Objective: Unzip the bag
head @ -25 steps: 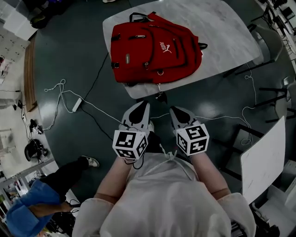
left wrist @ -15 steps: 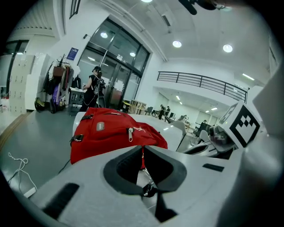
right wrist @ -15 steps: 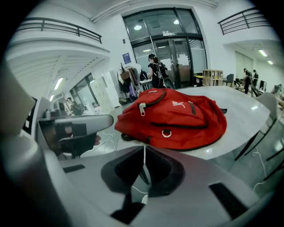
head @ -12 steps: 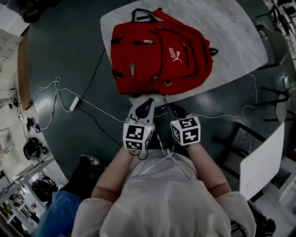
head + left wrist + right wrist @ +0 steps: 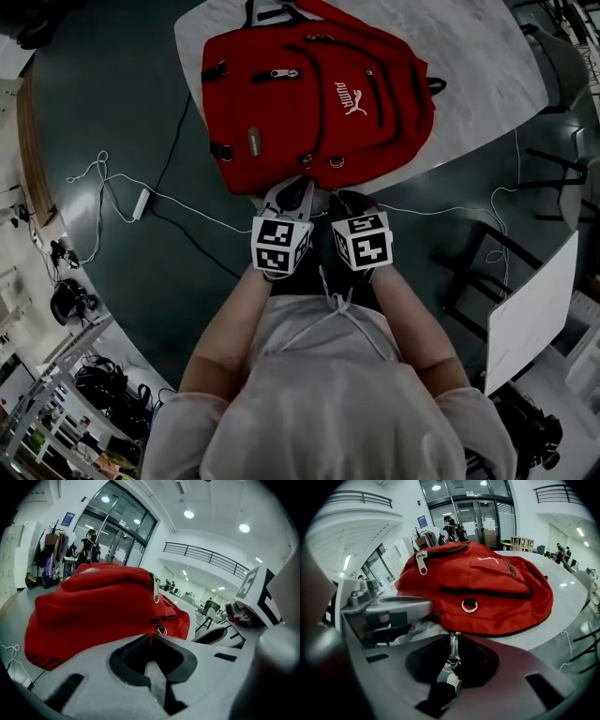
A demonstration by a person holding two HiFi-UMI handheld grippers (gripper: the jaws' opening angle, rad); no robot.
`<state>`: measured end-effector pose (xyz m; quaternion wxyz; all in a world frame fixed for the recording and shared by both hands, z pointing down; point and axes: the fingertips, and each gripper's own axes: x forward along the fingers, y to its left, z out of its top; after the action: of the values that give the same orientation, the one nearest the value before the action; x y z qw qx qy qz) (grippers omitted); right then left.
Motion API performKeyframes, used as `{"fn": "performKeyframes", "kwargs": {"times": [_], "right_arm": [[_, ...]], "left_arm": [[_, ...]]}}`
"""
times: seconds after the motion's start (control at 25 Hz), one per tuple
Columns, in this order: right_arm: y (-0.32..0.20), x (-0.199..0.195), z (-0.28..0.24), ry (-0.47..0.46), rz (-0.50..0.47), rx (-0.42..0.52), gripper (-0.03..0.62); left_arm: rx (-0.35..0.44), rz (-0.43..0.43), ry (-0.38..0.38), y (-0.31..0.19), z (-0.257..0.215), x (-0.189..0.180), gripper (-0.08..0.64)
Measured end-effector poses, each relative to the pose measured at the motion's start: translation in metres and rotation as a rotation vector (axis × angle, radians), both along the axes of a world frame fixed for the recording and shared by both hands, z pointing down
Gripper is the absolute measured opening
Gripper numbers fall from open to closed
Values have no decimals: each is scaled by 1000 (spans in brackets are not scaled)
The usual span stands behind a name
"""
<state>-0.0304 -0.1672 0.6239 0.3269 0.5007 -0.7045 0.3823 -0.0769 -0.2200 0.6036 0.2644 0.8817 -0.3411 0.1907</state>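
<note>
A red backpack (image 5: 319, 94) lies flat on a pale marble table (image 5: 487, 66), with its black zippers closed. My left gripper (image 5: 298, 186) and right gripper (image 5: 342, 197) are side by side at the bag's near edge, both shut with nothing held. In the left gripper view the jaws (image 5: 150, 637) meet in front of the bag (image 5: 103, 606), just below a metal ring (image 5: 161, 630). In the right gripper view the jaws (image 5: 453, 633) close just short of the bag (image 5: 487, 588). A silver zipper pull (image 5: 421, 562) hangs at the bag's top left, and a metal ring (image 5: 469, 605) sits on its front.
White cables and a power strip (image 5: 141, 202) trail across the dark floor to the left. Black chair frames (image 5: 469, 272) and a white board (image 5: 530, 309) stand to the right. A grey chair (image 5: 562, 75) is by the table's far right edge.
Both grippers have moved forward from above the floor up to the backpack's near edge. They have drawn closer together. The backpack lies as before.
</note>
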Motion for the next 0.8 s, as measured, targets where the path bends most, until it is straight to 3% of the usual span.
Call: {"fn": "performKeyframes", "kwargs": {"times": [0.32,0.6,0.8], "right_arm": [[2,-6,19,38,-2,-72,32],[1,-3,20,52,-27,-72,31],[1,-4,20,92,-108,-42,29]], "left_arm": [[-74,15,-78,-7,20,1,29],[-113,22,-112,-9,26,0,23],[-131,48,-120,-8,26,-1,20]]}}
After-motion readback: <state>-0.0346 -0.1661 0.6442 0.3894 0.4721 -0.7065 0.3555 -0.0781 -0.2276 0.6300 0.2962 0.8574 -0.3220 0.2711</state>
